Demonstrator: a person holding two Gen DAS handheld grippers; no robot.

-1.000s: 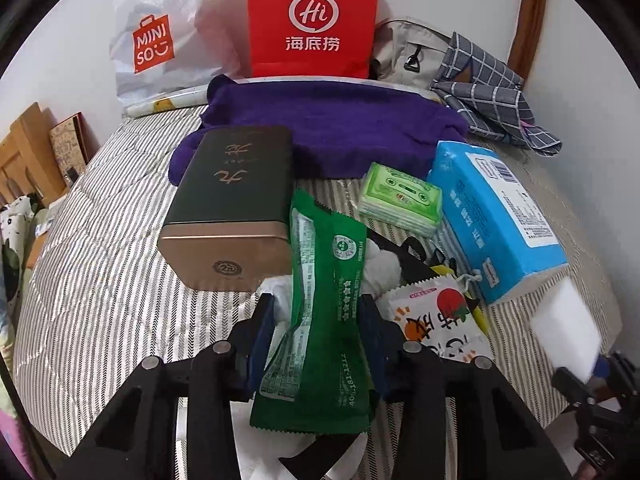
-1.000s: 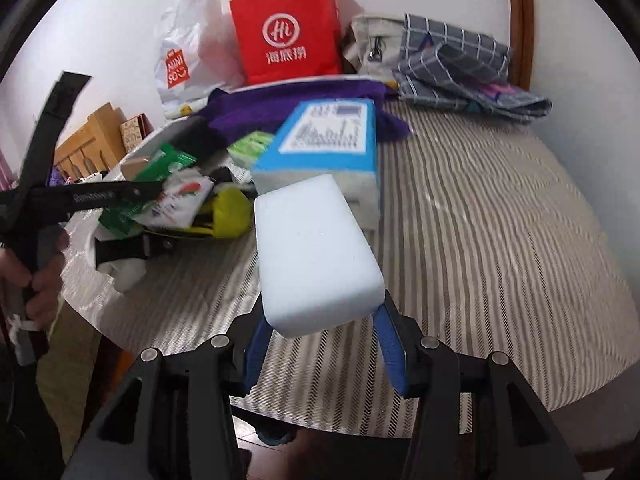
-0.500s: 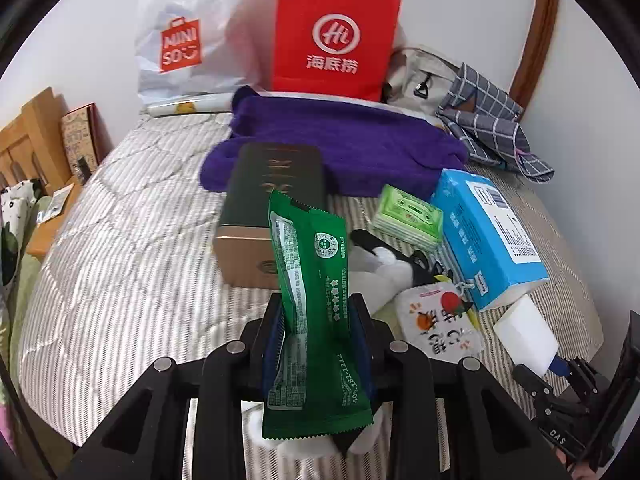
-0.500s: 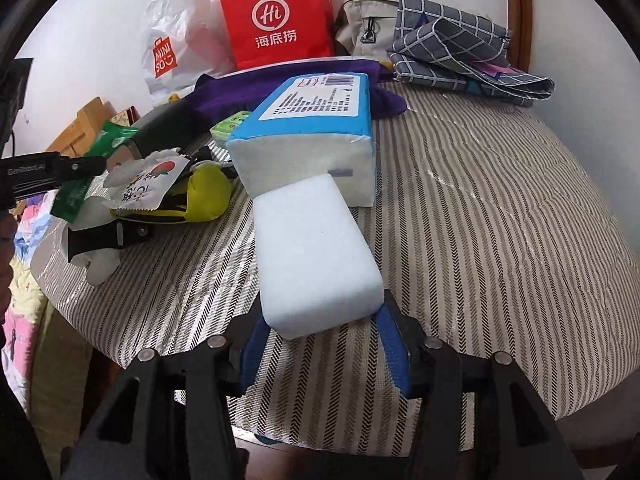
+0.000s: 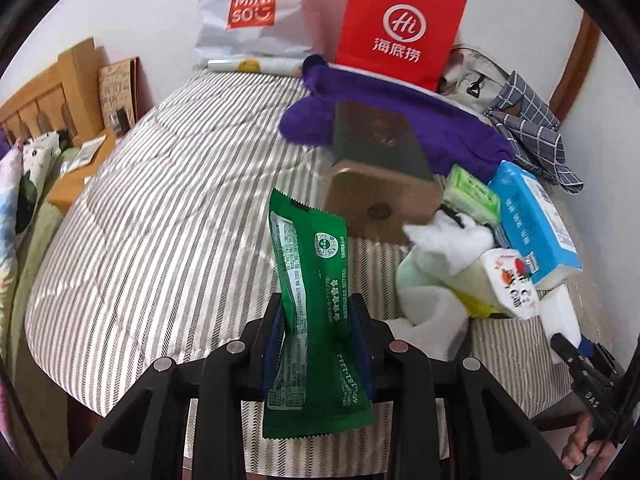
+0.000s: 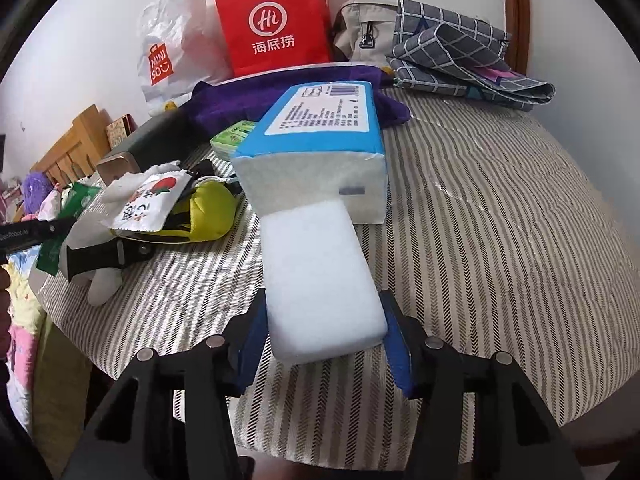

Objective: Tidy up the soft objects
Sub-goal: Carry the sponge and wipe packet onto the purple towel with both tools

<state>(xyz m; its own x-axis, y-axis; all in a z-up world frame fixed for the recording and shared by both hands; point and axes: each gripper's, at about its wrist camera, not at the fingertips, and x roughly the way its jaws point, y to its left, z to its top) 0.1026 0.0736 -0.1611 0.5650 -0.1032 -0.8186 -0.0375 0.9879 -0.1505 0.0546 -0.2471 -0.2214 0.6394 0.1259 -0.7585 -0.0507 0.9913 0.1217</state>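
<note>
My left gripper (image 5: 316, 340) is shut on a green foil packet (image 5: 314, 308) and holds it upright above the striped bed cover (image 5: 160, 220), left of the pile. My right gripper (image 6: 324, 344) is shut on a white sponge block (image 6: 320, 276), low over the cover, its far end just in front of the blue tissue pack (image 6: 316, 152). The pile holds a white and yellow-green plush toy (image 5: 440, 264), a white snack sachet (image 5: 512, 284), a green tissue packet (image 5: 472, 196) and a purple towel (image 5: 400, 120). The sponge and right gripper show at the right edge of the left wrist view (image 5: 564, 316).
A dark green tin box (image 5: 380, 172) lies beside the pile. A red paper bag (image 5: 400, 28), a white Miniso bag (image 5: 248, 8), a beige bag (image 6: 360, 36) and checked cloth (image 6: 452, 52) stand at the back wall. A wooden headboard (image 5: 52, 96) is at the left.
My left gripper has lifted the green packet off the pile and swung it left, over bare cover. My right gripper has brought the sponge closer to the blue tissue pack.
</note>
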